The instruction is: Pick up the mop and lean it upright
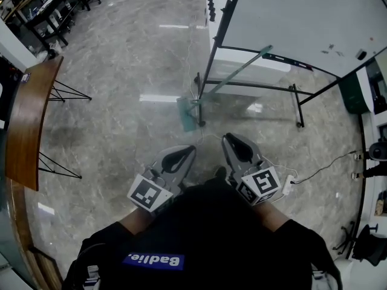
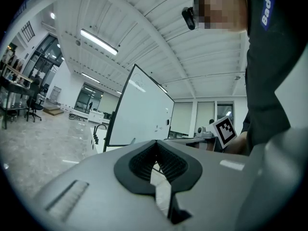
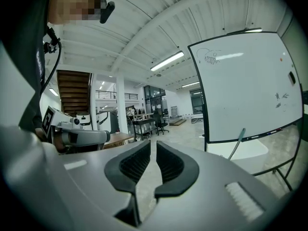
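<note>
The mop leans with its pale green handle (image 1: 236, 75) against the lower edge of the whiteboard (image 1: 302, 17); its green head (image 1: 187, 114) rests on the marble floor by the stand's left leg. In the right gripper view the handle (image 3: 237, 143) rises to the board's tray. Both grippers are held close to the person's body, well short of the mop. My left gripper (image 1: 190, 148) (image 2: 156, 143) is shut, pads meeting at the tip, with nothing in it. My right gripper (image 1: 227, 136) (image 3: 153, 146) is open by a narrow gap and holds nothing.
The whiteboard's black stand legs (image 1: 296, 104) spread over the floor around the mop. A white cabinet with a black faucet (image 1: 217, 11) stands behind the board. A curved wooden table (image 1: 27, 125) is at the left, and a cable (image 1: 320, 168) runs across the floor at the right.
</note>
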The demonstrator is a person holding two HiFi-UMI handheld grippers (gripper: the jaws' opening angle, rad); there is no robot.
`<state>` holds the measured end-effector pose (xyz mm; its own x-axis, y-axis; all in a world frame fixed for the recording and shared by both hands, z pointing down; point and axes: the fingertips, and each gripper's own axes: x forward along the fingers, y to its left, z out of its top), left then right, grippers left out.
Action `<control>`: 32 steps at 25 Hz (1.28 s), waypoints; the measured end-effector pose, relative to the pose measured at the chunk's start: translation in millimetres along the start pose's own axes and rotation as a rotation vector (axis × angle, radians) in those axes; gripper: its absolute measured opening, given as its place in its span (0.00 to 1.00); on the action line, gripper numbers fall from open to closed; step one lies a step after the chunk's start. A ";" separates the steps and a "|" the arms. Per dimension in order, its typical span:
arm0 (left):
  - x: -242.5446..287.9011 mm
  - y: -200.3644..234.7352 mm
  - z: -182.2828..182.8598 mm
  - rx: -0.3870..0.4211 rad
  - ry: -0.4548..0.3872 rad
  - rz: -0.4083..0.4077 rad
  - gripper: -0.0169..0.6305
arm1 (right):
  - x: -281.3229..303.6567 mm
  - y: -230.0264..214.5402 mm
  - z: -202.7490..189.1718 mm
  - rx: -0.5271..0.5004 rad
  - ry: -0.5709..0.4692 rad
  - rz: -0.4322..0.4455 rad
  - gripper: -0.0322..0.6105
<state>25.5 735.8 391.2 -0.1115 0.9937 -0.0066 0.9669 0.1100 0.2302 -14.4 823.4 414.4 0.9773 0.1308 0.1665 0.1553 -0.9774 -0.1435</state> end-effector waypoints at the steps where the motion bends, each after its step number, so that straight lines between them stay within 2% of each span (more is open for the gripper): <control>1: 2.3 0.1 -1.2 0.000 0.003 -0.003 0.06 | -0.5 -3.6 -1.3 0.000 -0.002 -0.005 0.12; 5: 17.9 3.7 -5.2 -0.002 0.018 -0.006 0.06 | 3.4 -19.2 1.7 0.058 -0.014 -0.022 0.12; 9: 38.8 13.6 -6.2 0.006 0.037 0.010 0.06 | 12.8 -44.3 -7.9 0.034 -0.013 0.000 0.12; 15: 75.5 34.8 0.9 0.028 0.054 0.053 0.06 | 39.5 -85.3 -2.7 0.060 -0.019 0.029 0.12; 26: 197.6 69.4 7.3 0.040 0.096 0.100 0.06 | 85.5 -220.1 22.8 0.088 -0.035 0.037 0.12; 32: 252.5 75.5 4.3 0.045 0.127 0.141 0.06 | 96.3 -285.7 16.5 0.095 -0.017 0.062 0.12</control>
<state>71.3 995.1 402.7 0.0001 0.9893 0.1458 0.9840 -0.0260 0.1761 37.7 1118.0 455.3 0.9876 0.0740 0.1384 0.1065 -0.9637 -0.2448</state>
